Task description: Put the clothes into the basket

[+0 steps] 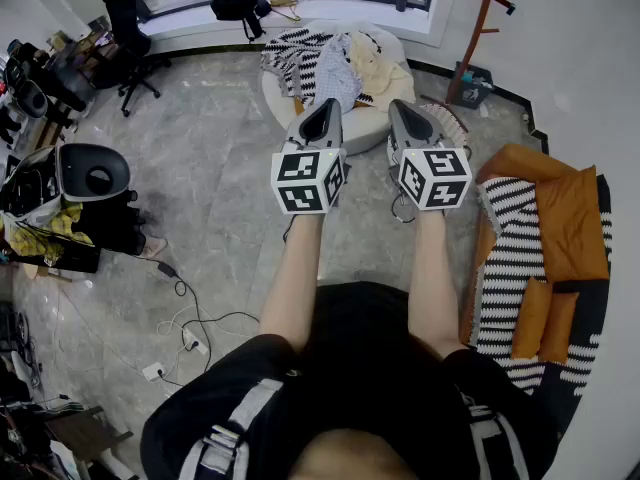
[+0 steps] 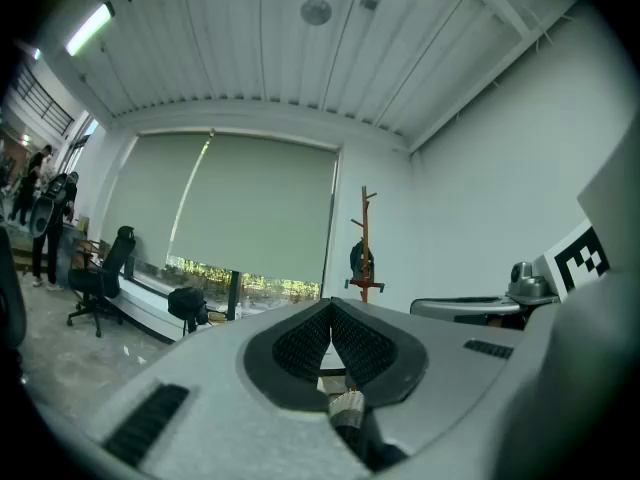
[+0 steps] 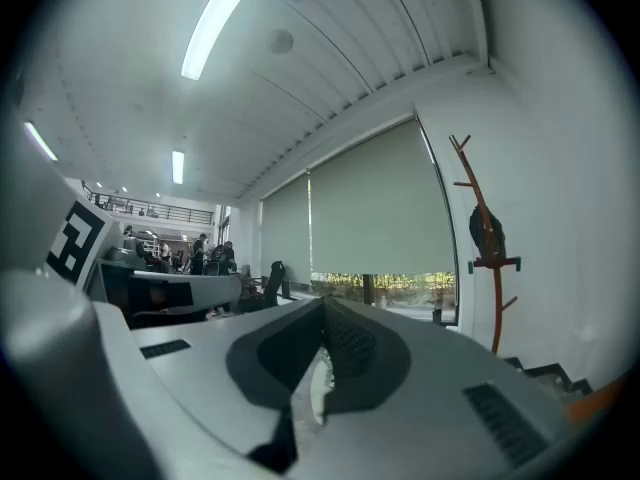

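Striped and cream clothes (image 1: 330, 58) lie heaped on a round white pouf (image 1: 365, 140) ahead. I hold the left gripper (image 1: 322, 108) and right gripper (image 1: 403, 108) level, jaws together, nothing held. No garment is picked yet; next I must open up and reach the pile.

A black office chair (image 1: 125, 20) stands well apart from the coat stand (image 1: 474, 30).

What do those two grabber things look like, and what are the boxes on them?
The left gripper and right gripper are grey and pointed like beaks, with dark ridged pads inside. Each carries a white cube printed with black square markers. No sleeves cover the forearms.
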Motion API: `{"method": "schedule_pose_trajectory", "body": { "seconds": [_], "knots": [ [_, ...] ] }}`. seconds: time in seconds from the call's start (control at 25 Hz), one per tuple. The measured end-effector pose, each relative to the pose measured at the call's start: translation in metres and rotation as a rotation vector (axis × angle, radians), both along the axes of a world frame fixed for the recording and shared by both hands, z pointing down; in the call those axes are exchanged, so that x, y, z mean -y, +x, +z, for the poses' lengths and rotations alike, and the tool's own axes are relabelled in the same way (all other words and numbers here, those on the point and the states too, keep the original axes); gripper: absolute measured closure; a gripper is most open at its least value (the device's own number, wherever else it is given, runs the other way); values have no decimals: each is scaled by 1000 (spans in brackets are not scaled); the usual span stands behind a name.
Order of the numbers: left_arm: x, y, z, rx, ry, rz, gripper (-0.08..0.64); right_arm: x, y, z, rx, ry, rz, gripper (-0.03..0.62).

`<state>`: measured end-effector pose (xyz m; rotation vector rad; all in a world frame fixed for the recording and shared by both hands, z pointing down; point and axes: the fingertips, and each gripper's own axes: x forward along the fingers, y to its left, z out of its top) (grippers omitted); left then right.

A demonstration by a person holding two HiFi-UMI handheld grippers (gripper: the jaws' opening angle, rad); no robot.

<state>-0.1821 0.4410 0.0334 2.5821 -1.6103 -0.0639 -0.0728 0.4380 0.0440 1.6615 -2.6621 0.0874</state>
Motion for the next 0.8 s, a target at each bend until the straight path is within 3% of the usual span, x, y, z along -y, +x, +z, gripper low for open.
{"method": "schedule_pose_trajectory", "body": {
  "seconds": [0.32, 0.64, 0.8],
  "knots": [
    [3, 10, 0, 8, 0, 1, 551, 8, 29, -2, 57, 13, 52, 580],
    [25, -4, -2, -4, 0, -32, 552, 35, 33, -5, 101, 11, 64, 580],
    [45, -9, -2, -21, 2, -40, 551, 49, 28, 0, 78, 9, 54, 580]
  ]
}}
